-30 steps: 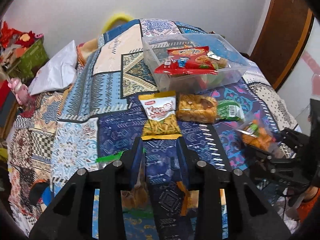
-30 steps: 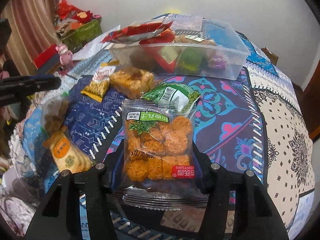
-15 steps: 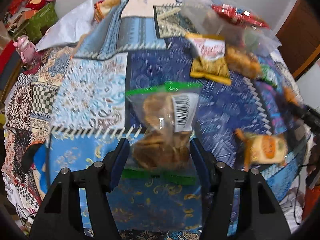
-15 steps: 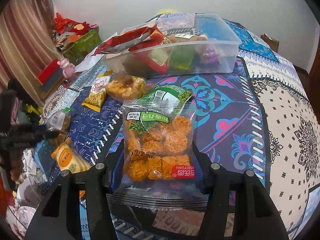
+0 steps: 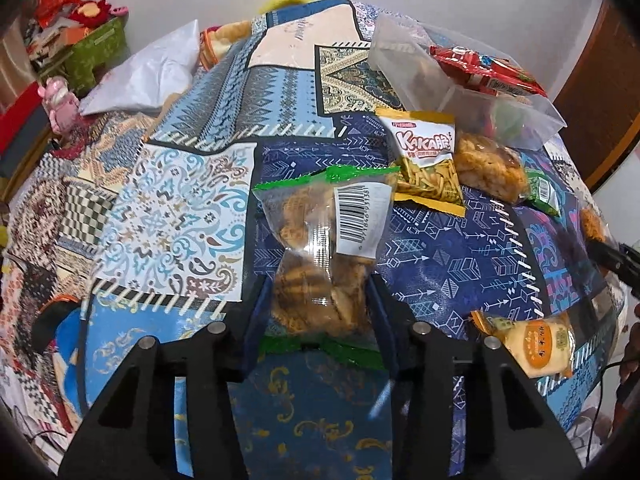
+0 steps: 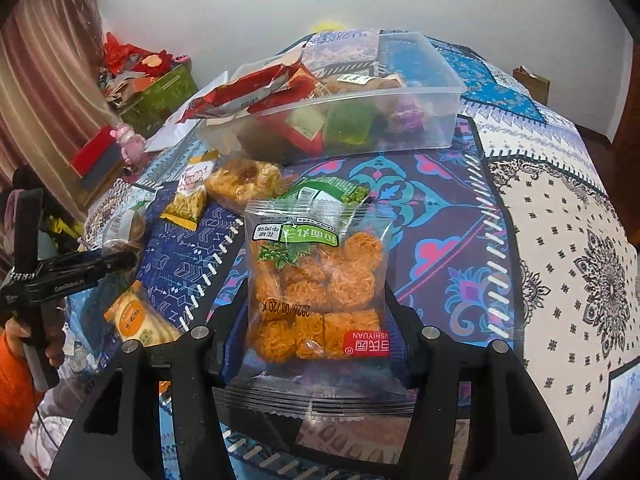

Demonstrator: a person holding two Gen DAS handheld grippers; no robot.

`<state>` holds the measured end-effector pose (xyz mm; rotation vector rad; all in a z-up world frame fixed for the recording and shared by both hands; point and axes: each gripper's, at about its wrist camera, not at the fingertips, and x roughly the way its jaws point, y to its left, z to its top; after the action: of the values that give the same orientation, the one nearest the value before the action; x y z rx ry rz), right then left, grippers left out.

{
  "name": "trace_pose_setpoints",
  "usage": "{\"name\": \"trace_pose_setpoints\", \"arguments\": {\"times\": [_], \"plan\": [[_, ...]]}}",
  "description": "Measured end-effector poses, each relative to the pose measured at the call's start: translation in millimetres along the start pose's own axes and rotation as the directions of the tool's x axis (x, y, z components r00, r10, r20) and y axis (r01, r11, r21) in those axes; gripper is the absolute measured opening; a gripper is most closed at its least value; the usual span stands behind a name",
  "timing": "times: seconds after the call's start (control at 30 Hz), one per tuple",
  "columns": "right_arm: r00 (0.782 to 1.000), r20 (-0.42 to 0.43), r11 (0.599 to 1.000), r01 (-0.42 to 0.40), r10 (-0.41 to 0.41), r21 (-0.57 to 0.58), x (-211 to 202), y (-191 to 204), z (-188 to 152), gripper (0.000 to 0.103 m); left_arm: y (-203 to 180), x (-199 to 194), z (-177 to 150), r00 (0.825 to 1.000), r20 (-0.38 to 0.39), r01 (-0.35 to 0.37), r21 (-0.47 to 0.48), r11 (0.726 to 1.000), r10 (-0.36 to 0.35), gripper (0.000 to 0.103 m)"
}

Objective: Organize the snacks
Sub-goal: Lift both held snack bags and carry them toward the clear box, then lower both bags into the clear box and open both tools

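While my right gripper (image 6: 316, 320) held the clear packet of orange noodle balls (image 6: 318, 280) clamped between its pads above the patchwork bedspread (image 6: 560, 240), my left gripper (image 5: 318, 312) had just been closing its jaws around a green-edged cookie bag (image 5: 320, 256), whose lower half sat pinched between the two pads. The barcode label on that bag faced up at me, and its far end rested on the dark blue patch of the spread. Just beyond it lay a yellow Kaka crisps packet (image 5: 428, 160), touching a bag of golden fried snacks (image 5: 488, 164), with a small green pea packet (image 5: 544, 192) at that bag's far side. A cracker pack with an orange label (image 5: 536, 340) lay on the spread to the right of my left gripper, well apart from the others. The clear plastic bin (image 6: 420, 120) stood at the far side of the bed, already holding several snacks, with red wrappers (image 6: 248, 92) hanging over its left rim. In the right wrist view I could see my left hand (image 6: 24, 344) wrapped around its gripper's handle at the left edge of the frame.
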<state>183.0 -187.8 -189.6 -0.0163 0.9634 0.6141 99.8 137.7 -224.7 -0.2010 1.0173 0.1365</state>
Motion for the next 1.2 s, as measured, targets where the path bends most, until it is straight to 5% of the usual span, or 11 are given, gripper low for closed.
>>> {"name": "trace_pose_setpoints", "arguments": {"times": [0.4,0.8,1.2], "plan": [[0.998,0.066,1.0,-0.007,0.005,0.03,-14,-9,18,0.054,-38,-44,41,0.988,0.125,0.08,0.068,0.994,-0.088,0.046],[0.994,0.104,0.998,-0.025,0.019,0.057,-17,-21,34,0.054,-101,-7,101,0.984,0.105,0.128,0.16,0.979,-0.146,0.046],[0.988,0.15,0.999,-0.024,0.018,0.043,-20,-31,65,0.054,-99,-21,130,0.978,0.145,0.13,0.151,0.98,-0.152,0.046]]}}
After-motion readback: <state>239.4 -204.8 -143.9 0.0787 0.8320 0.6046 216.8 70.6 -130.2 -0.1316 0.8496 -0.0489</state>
